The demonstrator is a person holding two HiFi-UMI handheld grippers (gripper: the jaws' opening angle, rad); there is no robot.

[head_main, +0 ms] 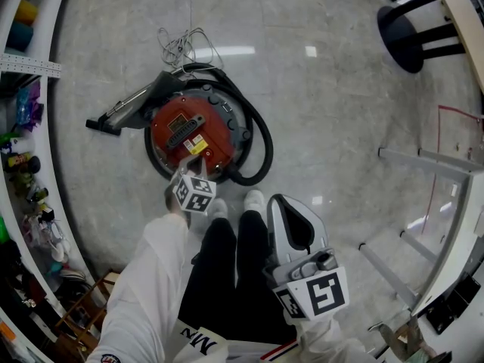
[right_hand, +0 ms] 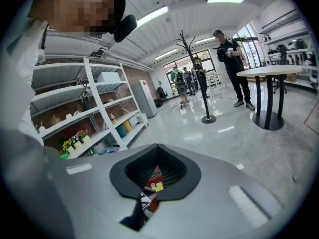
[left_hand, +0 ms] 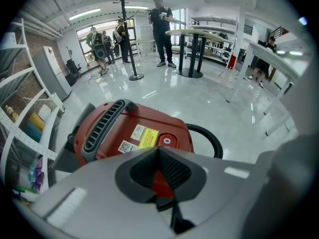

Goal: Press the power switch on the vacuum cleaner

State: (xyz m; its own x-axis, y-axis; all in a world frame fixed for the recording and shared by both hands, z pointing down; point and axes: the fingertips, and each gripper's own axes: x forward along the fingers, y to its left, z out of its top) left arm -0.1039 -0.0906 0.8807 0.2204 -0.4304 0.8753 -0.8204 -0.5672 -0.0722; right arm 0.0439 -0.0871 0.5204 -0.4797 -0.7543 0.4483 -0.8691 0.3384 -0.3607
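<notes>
Floor point(head_main: 325, 104): glossy grey stone.
Shelves point(head_main: 30, 67): white, stocked.
Coat stand point(left_hand: 128, 39): black, upright, near a round table point(left_hand: 192, 33).

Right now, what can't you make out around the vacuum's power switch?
Left gripper view: the power switch shows, but on or off is unreadable.
Same view: the left tool, shut, sits just below it in frame; its body hides any gap.
Head view: the marker cube covers the vacuum cleaner near rim; the switch is too small.
Right gripper view: the right tool, shut, blocks nearly all the vacuum.
</notes>
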